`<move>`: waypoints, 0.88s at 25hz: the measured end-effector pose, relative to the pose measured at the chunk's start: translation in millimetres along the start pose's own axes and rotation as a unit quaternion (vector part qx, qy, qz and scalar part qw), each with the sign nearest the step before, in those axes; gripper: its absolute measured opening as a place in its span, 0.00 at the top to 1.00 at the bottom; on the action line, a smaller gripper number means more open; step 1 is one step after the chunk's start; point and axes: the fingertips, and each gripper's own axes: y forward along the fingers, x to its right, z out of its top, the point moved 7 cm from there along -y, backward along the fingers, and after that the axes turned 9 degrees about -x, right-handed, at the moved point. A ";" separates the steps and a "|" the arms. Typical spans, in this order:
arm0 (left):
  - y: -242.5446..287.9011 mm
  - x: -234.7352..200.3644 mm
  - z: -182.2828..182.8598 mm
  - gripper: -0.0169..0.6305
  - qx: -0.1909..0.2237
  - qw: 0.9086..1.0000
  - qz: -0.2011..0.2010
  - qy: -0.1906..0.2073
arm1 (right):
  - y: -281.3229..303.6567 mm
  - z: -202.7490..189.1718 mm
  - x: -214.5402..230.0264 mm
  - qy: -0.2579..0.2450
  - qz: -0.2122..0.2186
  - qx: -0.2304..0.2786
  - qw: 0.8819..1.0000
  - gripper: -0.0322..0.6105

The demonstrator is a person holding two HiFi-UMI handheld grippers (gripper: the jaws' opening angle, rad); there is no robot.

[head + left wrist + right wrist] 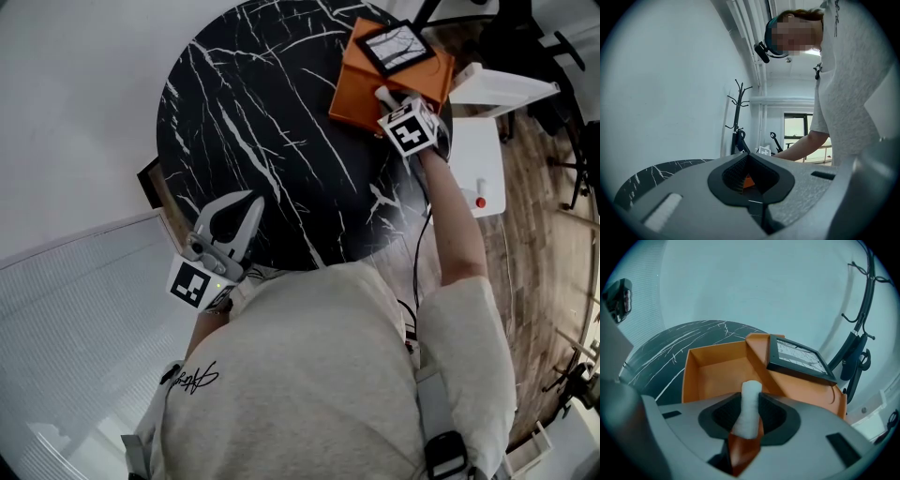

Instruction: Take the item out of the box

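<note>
Right gripper (pixel 749 405) clenched on a white roll (pixel 751 392) at the open orange box (pixel 715 373).
The roll was a plain, soft-looking cylinder with no label, upright between the jaws. The left gripper (pixel 749 157) was closed on nothing near the black marbled table's (pixel 262 141) edge. The script on the person's shirt (pixel 192 379) was unreadable.
</note>
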 end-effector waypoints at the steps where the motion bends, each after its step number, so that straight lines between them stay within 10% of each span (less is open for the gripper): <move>1: -0.4 0.0 0.4 0.97 0.001 1.000 0.000 0.000 | 0.0 -0.8 -1.1 -0.003 -0.003 -0.001 1.000 0.78; 22: -7.9 0.3 0.5 0.97 0.010 1.000 -0.017 0.016 | -24.7 6.2 -13.0 -0.013 -0.033 0.039 0.999 0.78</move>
